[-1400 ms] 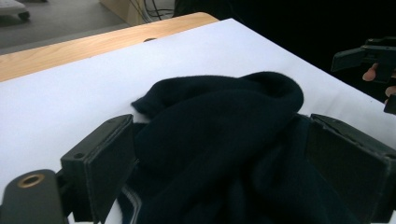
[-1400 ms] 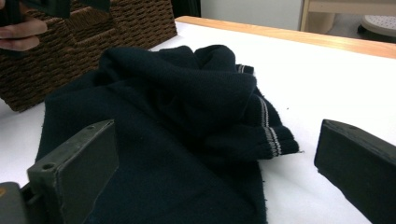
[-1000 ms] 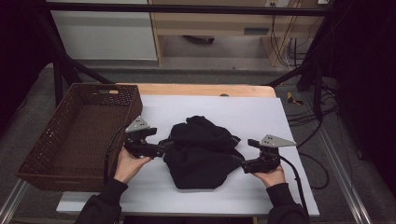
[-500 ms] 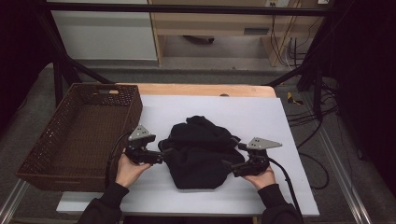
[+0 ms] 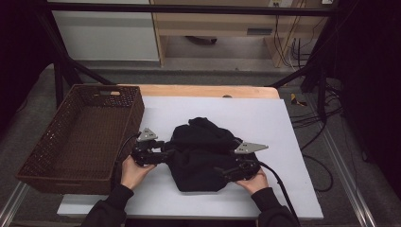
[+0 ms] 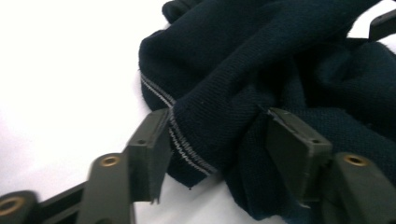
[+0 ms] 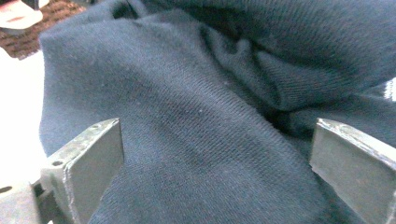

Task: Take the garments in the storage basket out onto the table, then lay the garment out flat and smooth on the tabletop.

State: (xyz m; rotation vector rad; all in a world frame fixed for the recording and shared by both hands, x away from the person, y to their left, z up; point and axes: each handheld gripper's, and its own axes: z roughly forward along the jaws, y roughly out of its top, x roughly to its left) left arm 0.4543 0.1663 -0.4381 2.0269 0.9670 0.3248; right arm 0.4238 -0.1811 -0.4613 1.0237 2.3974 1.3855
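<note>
Both forearms come in over the table's near edge. The left gripper [image 5: 166,156] points rightward with its jaws spread apart; the right gripper [image 5: 222,171] points leftward, its jaws also spread wide. Each hand grasps its handle.

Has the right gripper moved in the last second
Yes. The right gripper has slid left and toward the table's near edge, away from the white table's right edge, onto the dark garment.

Bare white worktop [image 5: 265,118] lies open across the upper right and along the bottom edge of the high view. At the left, the brown wicker basket [image 5: 80,137] walls off passage; the bunched dark garment [image 5: 203,151] occupies the centre.
</note>
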